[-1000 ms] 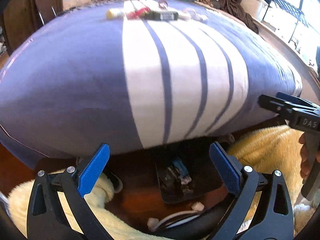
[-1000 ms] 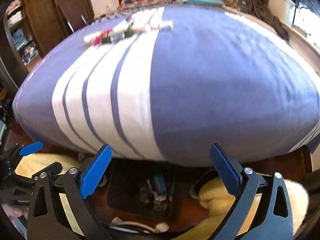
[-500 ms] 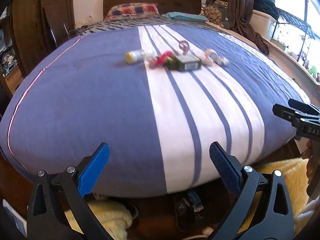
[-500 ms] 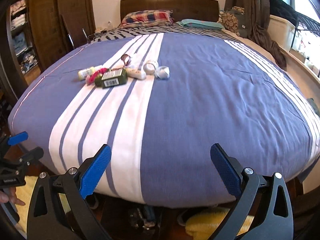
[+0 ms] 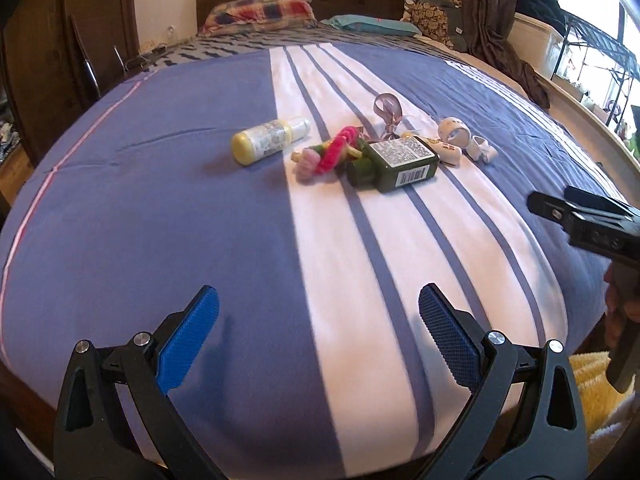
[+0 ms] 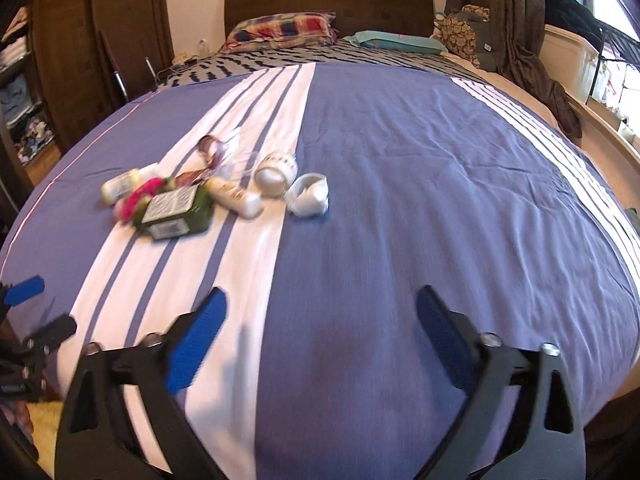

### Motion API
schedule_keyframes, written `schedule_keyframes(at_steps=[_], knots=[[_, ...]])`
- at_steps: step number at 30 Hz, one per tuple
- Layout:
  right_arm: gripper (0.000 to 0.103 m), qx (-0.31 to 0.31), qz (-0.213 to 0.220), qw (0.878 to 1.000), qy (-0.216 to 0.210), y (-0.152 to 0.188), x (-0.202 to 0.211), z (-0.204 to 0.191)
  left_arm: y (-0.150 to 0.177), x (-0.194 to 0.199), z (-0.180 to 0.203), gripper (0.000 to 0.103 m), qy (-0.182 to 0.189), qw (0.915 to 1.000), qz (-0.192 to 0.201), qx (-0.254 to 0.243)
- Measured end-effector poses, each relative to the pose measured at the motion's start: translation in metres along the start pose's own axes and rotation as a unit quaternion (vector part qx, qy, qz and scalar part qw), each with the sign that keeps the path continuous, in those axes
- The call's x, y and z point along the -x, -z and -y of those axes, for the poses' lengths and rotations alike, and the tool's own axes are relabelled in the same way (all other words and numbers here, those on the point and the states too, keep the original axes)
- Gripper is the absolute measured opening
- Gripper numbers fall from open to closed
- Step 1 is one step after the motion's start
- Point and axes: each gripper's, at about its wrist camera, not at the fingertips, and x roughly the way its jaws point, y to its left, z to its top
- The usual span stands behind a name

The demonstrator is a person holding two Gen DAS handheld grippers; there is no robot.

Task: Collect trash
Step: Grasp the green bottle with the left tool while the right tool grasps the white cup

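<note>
While both grippers (image 5: 318, 326) (image 6: 322, 330) gape empty, a squarish green bottle (image 5: 394, 160) and perhaps fuzzy pink trash (image 5: 330, 152) dot the smooth striped bedspread (image 5: 160, 220).

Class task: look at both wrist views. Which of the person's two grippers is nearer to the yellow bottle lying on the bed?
Left. The yellow bottle lies ahead of the left gripper, slightly left of its centreline. From the right gripper it sits far off to the left, beyond the green bottle.

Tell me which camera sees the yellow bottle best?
The left wrist view: the yellow bottle lies whole and sharp on the bed, clear of the pile. In the right wrist view it is small, blurred and partly behind the pink thing.
</note>
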Motion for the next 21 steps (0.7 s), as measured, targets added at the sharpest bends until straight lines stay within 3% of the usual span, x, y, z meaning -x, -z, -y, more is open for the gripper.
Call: schedule_keyframes(at_steps=[4, 12, 15, 17, 21], knots=[[0.070, -0.006, -0.013, 1.000, -0.015, -0.019, -0.027, 0.000, -0.015, -0.016, 0.012, 0.095, 0.013, 0.9998, -0.005, -0.011], [0.065, -0.006, -0.022, 1.000, -0.011, -0.046, -0.057, -0.004, -0.037, -0.033, 0.032, 0.095, 0.031, 0.9993, -0.005, -0.019], [0.043, -0.003, -0.030, 1.000, 0.000, -0.049, -0.063, -0.003, -0.043, -0.039, 0.039, 0.095, 0.040, 0.9990, -0.006, -0.017], [0.022, -0.001, -0.028, 1.000, 0.000, -0.050, -0.062, -0.001, -0.049, -0.046, 0.043, 0.095, 0.049, 0.9987, -0.010, -0.011], [0.020, -0.002, -0.017, 1.000, 0.006, -0.050, -0.057, 0.011, -0.060, -0.062, 0.051, 0.095, 0.051, 0.9985, -0.018, -0.001]])
